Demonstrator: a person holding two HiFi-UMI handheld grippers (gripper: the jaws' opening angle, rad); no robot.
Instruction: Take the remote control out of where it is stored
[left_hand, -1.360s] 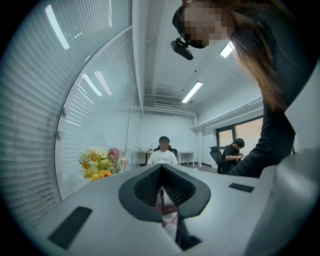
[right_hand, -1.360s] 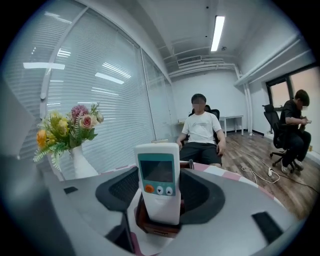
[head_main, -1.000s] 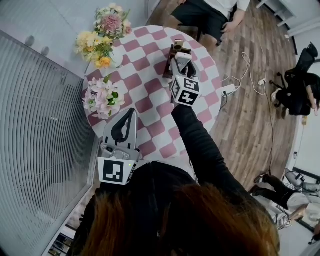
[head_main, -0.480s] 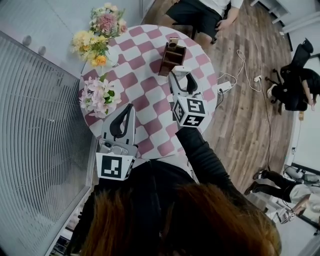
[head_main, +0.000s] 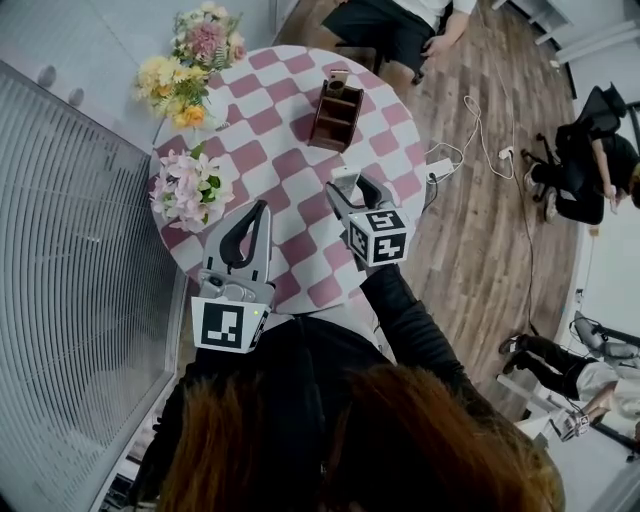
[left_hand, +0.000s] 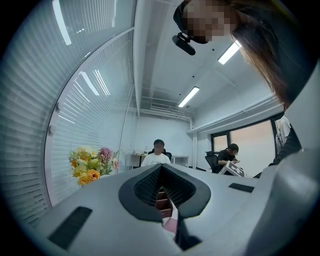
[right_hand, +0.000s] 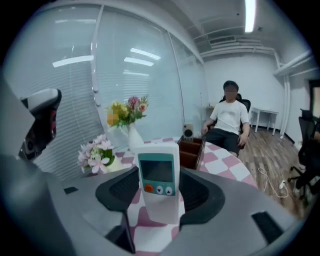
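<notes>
My right gripper (head_main: 350, 192) is shut on a white remote control (head_main: 345, 179) with a teal screen panel and an orange button, holding it upright above the checkered round table (head_main: 290, 150). In the right gripper view the remote (right_hand: 159, 180) stands between the dark pads of my right gripper (right_hand: 160, 195). The brown wooden holder (head_main: 335, 115) stands farther back on the table, apart from the gripper, with a second small device (head_main: 338, 78) still in it. My left gripper (head_main: 258, 212) hovers shut and empty by the table's near-left edge; in the left gripper view this gripper (left_hand: 161, 176) holds nothing.
A yellow and pink bouquet (head_main: 190, 70) stands at the table's far left. A vase of pale pink lilies (head_main: 185, 190) sits close to the left gripper. A person (head_main: 400, 25) sits beyond the table. A power strip (head_main: 440, 168) with cables lies on the wooden floor to the right.
My right gripper has drawn back from the wooden holder toward me, bringing the white remote out with it. The left gripper has stayed about where it was.
</notes>
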